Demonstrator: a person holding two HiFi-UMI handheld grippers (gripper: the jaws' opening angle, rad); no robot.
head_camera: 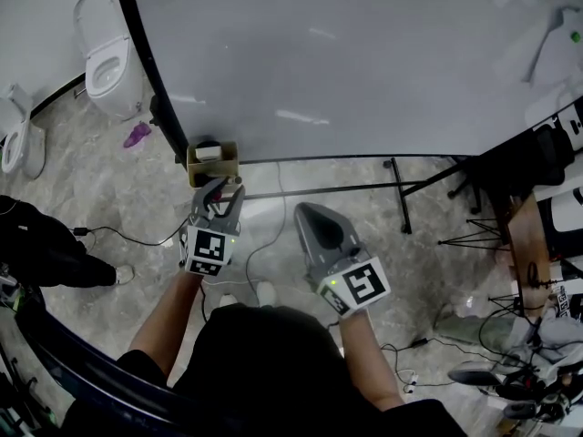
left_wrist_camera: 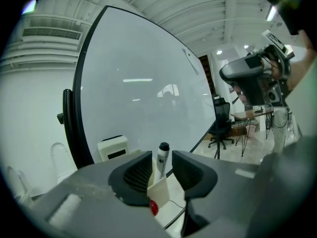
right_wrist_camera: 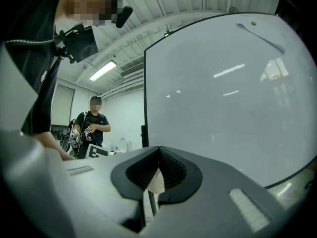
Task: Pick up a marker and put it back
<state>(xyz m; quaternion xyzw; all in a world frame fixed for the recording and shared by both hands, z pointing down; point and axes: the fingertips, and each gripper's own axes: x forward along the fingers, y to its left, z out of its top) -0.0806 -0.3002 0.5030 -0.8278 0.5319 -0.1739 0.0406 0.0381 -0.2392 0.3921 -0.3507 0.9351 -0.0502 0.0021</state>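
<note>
While the marker (left_wrist_camera: 162,158) stands upright in the cardboard box (head_camera: 228,166) at the whiteboard's (head_camera: 364,62) lower left corner, the left hand-held gripper (head_camera: 224,189) is at the box with its jaws wide. One jaw is on each side of the marker, and the pads are not pressing it. Judgement: this straddle suits either a grasp or a release; cannot tell which. The right hand-held gripper (head_camera: 308,213) hangs beside it, closed on nothing, kept clear of the work.

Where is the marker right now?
In the left gripper view the marker stands in a small box at the whiteboard's lower edge, seen between the left gripper's open jaws, not gripped.
</note>
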